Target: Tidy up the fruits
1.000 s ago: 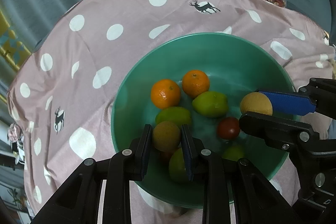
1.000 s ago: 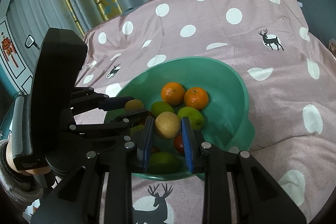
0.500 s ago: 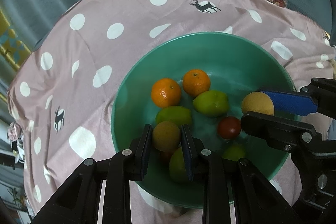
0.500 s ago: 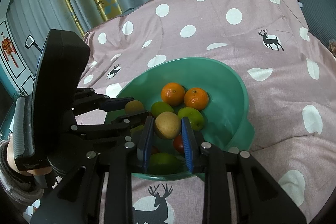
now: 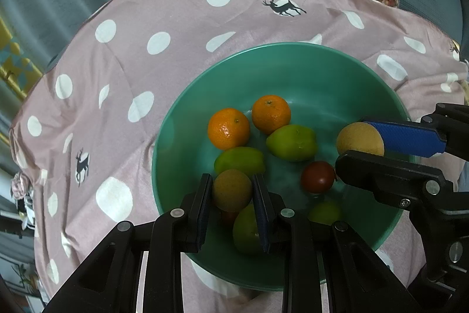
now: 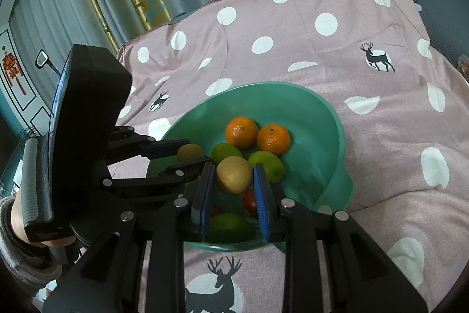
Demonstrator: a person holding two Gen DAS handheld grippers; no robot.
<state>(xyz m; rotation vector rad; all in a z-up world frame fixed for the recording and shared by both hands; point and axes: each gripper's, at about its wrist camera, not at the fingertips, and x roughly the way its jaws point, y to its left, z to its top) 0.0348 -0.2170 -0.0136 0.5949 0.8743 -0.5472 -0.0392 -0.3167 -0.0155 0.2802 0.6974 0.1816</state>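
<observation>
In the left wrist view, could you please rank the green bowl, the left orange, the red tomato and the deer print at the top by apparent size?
1. green bowl
2. left orange
3. and 4. deer print and red tomato: look alike, unranked.

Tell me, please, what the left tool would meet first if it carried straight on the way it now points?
The left tool, shut on a brownish fruit, points down into the green bowl. Straight ahead, the held fruit would probably meet the green fruit just beyond it, though depth is hard to judge.

No text, label, brand or number can be read anywhere in either wrist view.
</observation>
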